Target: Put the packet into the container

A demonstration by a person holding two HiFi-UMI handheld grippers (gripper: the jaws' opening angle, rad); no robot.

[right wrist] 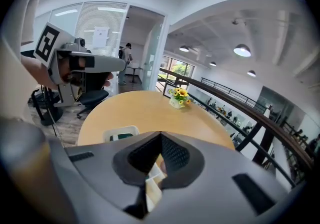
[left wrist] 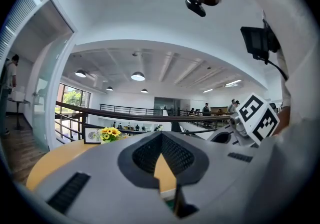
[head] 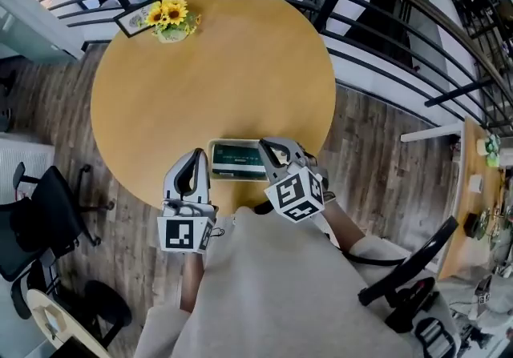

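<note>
A white container (head: 215,158) lies near the front edge of the round yellow table (head: 200,68), with a dark green packet (head: 237,159) lying inside it. My right gripper (head: 264,143) hangs over the container's right end, tilted down, its jaws together with nothing gripped. In the right gripper view the container (right wrist: 119,132) sits left of the closed jaw tips (right wrist: 161,136); a pale bit shows through the slot below them. My left gripper (head: 195,154) is just left of the container, level, its jaws meeting (left wrist: 161,136) and empty.
A pot of yellow flowers (head: 171,18) and a small framed picture (head: 132,18) stand at the table's far edge. A dark railing (head: 385,52) curves behind the table. A black office chair (head: 40,212) stands on the wooden floor at the left.
</note>
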